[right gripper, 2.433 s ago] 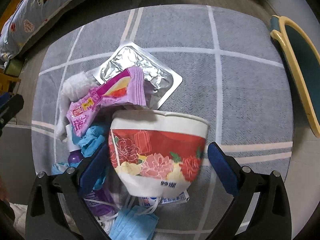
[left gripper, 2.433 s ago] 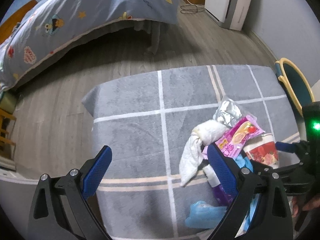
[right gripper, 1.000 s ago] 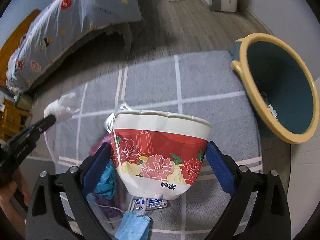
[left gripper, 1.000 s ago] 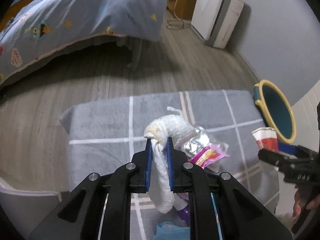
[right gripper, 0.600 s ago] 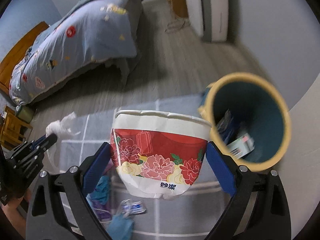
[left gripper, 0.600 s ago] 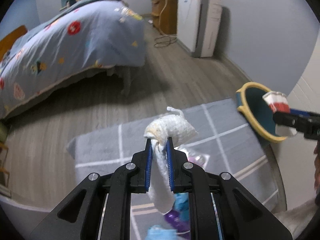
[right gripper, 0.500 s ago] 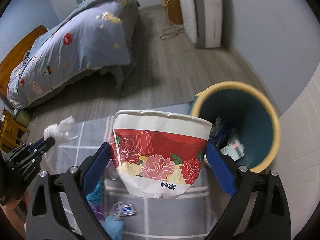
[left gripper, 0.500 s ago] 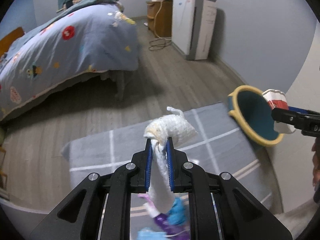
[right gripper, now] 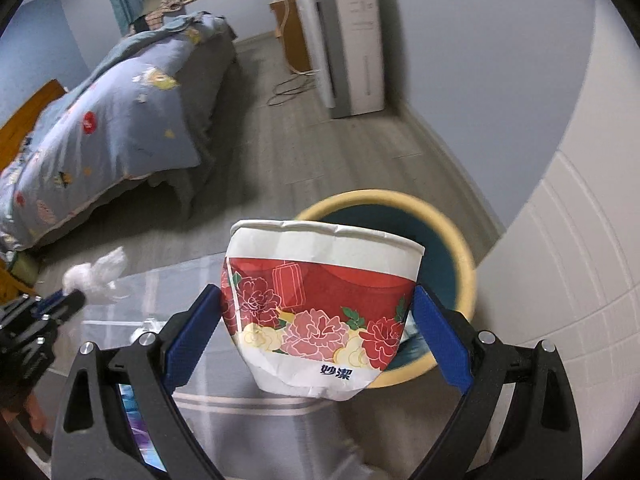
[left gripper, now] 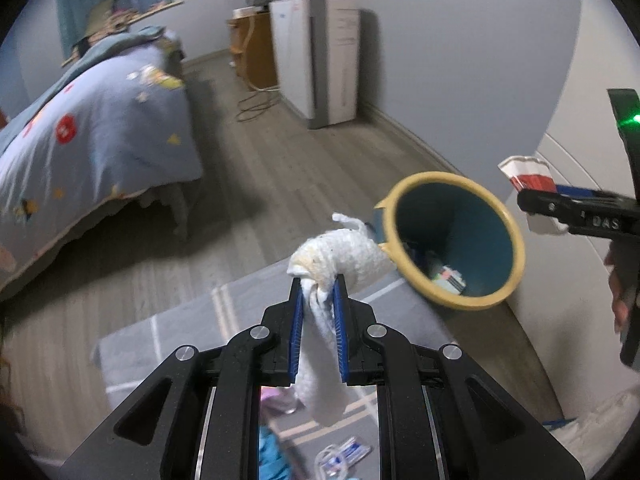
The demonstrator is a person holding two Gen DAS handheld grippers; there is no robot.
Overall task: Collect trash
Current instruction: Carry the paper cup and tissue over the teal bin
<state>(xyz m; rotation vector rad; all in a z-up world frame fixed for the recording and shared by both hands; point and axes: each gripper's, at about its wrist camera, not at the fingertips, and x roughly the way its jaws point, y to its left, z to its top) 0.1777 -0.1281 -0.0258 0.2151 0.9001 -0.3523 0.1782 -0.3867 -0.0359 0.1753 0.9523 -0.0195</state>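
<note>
My left gripper [left gripper: 317, 286] is shut on a crumpled white tissue [left gripper: 340, 258], which bulges past the blue pads and hangs down between them. It hovers just left of the trash bin [left gripper: 454, 240], teal inside with a yellow rim and some litter at the bottom. My right gripper [right gripper: 318, 300] is shut on a red-and-white flowered paper bowl [right gripper: 320, 304], held in front of the bin [right gripper: 448, 240]. In the left wrist view the bowl [left gripper: 528, 174] is above the bin's right side. The tissue [right gripper: 96, 272] shows at the left of the right wrist view.
A bed with a blue patterned quilt [left gripper: 88, 136] fills the left. A white appliance [left gripper: 320, 60] and a wooden cabinet [left gripper: 256, 52] stand by the far wall, a cable on the floor. The grey rug [left gripper: 192, 320] holds more litter near the bottom edge. A white wall [right gripper: 580, 280] is right of the bin.
Both grippers have risen and swung right toward the bin, each keeping its load. The bin now sits larger and nearer in both views; the rug litter has dropped to the bottom edge.
</note>
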